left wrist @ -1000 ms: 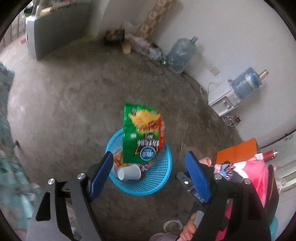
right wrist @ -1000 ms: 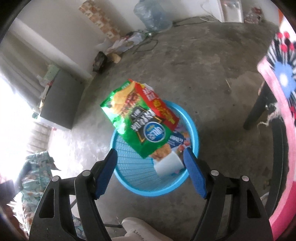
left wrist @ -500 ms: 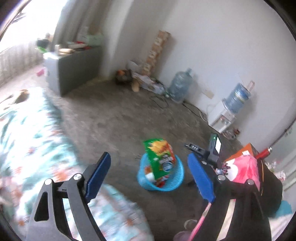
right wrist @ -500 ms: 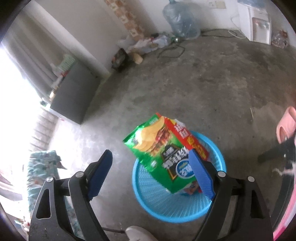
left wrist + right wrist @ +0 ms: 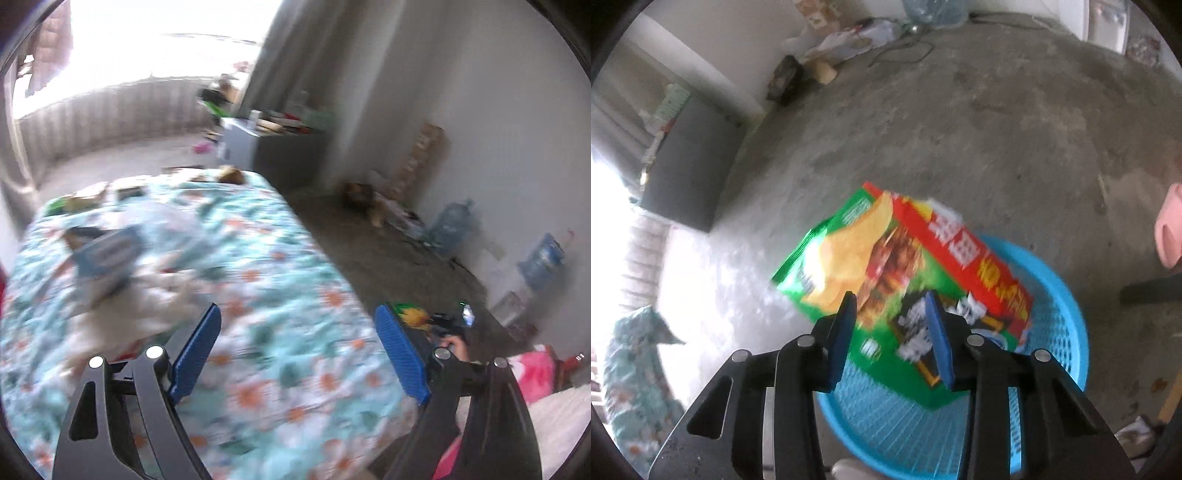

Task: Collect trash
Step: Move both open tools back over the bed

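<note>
Our right gripper (image 5: 892, 314) has just been closing its fingers over the chip bag (image 5: 901, 284), which stands in the blue basket (image 5: 1060, 325); contact seems unclear through blur. Our left gripper (image 5: 299, 350) hangs spread above the bed (image 5: 258, 266).

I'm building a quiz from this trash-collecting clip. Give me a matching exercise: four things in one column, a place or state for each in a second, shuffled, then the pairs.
Things:
1. chip bag
2. blue basket
3. left tool
4. right tool

Places or states:
A. on the concrete floor
B. over the floral cloth, wide open, empty
C. sticking up out of the basket
D. partly closed above the bag

Pairs: 1-C, 2-A, 3-B, 4-D
</note>
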Demonstrator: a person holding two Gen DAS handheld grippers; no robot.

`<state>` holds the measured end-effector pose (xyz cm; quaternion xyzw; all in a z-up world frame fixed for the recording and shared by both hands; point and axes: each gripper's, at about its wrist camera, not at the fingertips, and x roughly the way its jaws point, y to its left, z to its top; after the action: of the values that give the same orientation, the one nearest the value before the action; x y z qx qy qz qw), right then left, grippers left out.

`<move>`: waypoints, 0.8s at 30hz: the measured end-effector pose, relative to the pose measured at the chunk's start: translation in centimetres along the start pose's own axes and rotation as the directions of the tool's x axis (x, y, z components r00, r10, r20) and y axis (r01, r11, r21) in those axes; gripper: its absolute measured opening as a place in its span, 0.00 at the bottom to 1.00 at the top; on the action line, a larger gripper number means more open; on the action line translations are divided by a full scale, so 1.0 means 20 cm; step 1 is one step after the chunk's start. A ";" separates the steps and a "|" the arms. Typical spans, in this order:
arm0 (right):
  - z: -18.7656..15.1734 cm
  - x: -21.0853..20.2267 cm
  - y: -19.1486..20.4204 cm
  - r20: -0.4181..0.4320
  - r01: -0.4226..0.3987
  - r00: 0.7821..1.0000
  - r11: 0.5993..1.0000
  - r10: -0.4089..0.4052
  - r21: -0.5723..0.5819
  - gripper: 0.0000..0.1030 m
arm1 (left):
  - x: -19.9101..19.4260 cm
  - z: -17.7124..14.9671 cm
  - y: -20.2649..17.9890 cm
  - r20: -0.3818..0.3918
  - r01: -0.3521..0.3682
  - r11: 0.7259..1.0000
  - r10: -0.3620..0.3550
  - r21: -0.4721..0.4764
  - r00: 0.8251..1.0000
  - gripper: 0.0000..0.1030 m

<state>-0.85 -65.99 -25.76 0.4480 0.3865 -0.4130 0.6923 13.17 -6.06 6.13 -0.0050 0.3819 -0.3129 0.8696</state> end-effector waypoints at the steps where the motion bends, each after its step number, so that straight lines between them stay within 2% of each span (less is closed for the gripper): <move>1: -0.01 0.05 -0.01 -0.002 0.031 1.000 0.999 -0.031 0.004 0.36 | -0.03 -0.01 0.04 0.006 -0.016 1.000 0.016 -0.016 1.000 0.81; 3: -0.07 0.17 -0.05 -0.068 0.065 0.996 0.998 -0.065 0.002 0.36 | -0.08 -0.03 0.11 0.017 -0.034 0.998 0.035 -0.056 0.999 0.81; 5: -0.20 0.35 -0.11 -0.217 0.086 0.973 0.996 -0.084 -0.002 0.35 | -0.11 -0.06 0.18 0.023 -0.050 0.995 0.053 -0.091 0.998 0.81; 6: -0.27 0.40 -0.13 -0.261 0.100 0.960 0.995 -0.097 -0.001 0.35 | -0.11 -0.07 0.20 0.022 -0.056 0.993 0.058 -0.100 0.998 0.81; 11: -0.41 0.41 -0.23 -0.307 0.092 0.948 0.996 -0.082 0.017 0.35 | -0.08 -0.08 0.28 0.009 -0.054 0.987 0.056 -0.151 0.998 0.81; 15: -0.39 0.21 -0.22 -0.246 0.011 0.969 1.000 -0.011 -0.001 0.37 | -0.06 -0.10 0.28 -0.001 -0.046 0.989 0.046 -0.143 0.999 0.81; 17: -0.35 0.05 -0.17 -0.177 -0.052 0.983 0.998 0.043 -0.046 0.41 | -0.04 -0.10 0.28 -0.005 -0.038 0.988 0.038 -0.149 0.999 0.81; 19: -0.31 -0.09 -0.13 -0.116 -0.073 0.991 0.994 0.063 -0.078 0.49 | -0.03 -0.11 0.30 -0.006 -0.034 0.987 0.033 -0.157 0.999 0.81; 21: -0.28 -0.21 -0.09 -0.067 -0.113 0.992 0.989 0.107 -0.094 0.53 | -0.03 -0.12 0.31 -0.006 -0.038 0.986 0.037 -0.164 0.999 0.81; 24: -0.30 -0.33 -0.04 -0.049 -0.156 0.987 0.983 0.152 -0.101 0.57 | -0.03 -0.15 0.34 0.001 -0.037 0.982 0.038 -0.186 0.999 0.81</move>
<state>-4.86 -59.14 -21.77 0.4480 0.3861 -0.3282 0.7366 14.54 0.45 2.67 -0.0795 0.4076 -0.2597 0.8718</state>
